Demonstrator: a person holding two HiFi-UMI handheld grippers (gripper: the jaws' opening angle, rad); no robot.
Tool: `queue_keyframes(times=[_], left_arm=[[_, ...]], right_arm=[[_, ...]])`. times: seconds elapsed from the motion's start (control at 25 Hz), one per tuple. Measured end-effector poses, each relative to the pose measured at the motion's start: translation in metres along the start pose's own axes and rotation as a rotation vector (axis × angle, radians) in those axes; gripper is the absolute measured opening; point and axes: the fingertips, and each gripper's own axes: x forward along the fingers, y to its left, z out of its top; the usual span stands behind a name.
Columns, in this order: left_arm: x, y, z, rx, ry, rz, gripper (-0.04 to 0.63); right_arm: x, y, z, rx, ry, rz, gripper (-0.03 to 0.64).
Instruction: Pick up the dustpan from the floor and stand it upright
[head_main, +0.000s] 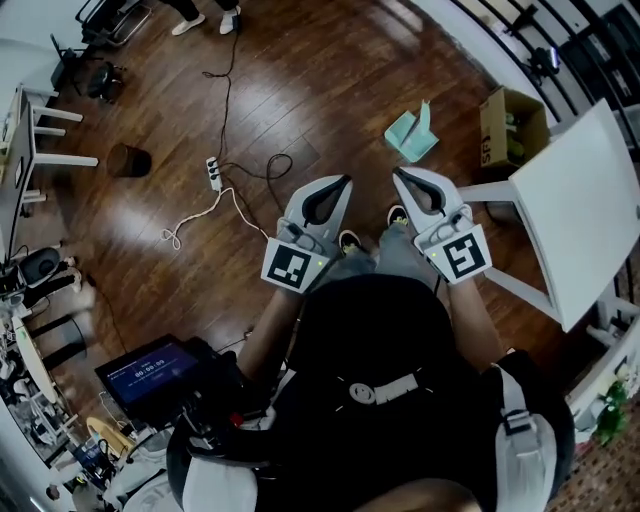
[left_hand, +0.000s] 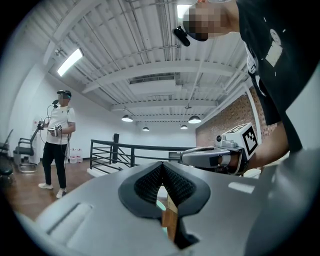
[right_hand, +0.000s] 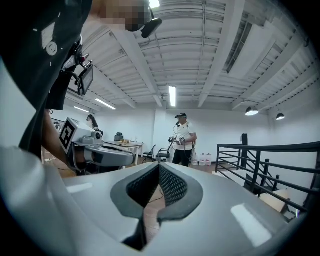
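My black shirt (head_main: 370, 330) fills the bottom of the head view, and both my arms reach forward from it side by side. My left gripper (head_main: 345, 182) has its jaws pressed together on nothing; in the left gripper view the dark ribbed pads (left_hand: 149, 183) meet at the tip. My right gripper (head_main: 398, 175) is the same, its jaws together and empty. The two tips angle toward each other and sit near one another without touching.

The mint-green dustpan (head_main: 412, 136) is on the wooden floor (head_main: 300, 90) ahead of my right gripper, apart from both pairs of jaws. I cannot tell from here whether it lies flat or is tipped. A cardboard box (head_main: 510, 125) sits near it on the right, and a white tabletop (head_main: 585, 210) stands on my right. On my left, a power strip (head_main: 213, 172) and its cables lie on the floor.
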Motion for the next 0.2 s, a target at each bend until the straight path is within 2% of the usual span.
queue_keyframes(times=[0.2], left_arm=[[0.001,-0.024,-0.036,-0.057,0.028,-0.016,0.017]], right_arm=[[-0.018,0.014,-0.029,0.014,0.042,0.010,0.002]])
